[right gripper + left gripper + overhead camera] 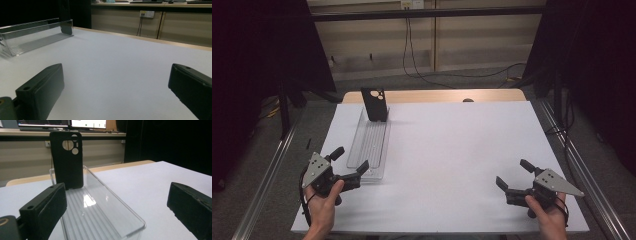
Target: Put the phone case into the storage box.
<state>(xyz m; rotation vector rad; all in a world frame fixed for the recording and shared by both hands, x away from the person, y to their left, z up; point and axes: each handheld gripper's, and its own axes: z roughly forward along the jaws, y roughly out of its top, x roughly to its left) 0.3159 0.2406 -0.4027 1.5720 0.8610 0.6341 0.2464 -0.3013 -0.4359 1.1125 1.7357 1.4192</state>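
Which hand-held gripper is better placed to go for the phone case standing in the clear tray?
Left hand-held gripper: open, right at the clear tray, aimed at the phone case. The right hand-held gripper sits across the table.

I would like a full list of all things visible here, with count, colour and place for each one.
phone case: one, black, standing upright at the far end of the tray
tray: one, clear plastic, long, on the left part of the table
table: one, white top with a wooden far edge
cables: several, dark, on the floor and wall behind the table
left gripper: one, black, open, at the tray's near end
right gripper: one, black, open, near right of the table
hands: two, at the bottom edge
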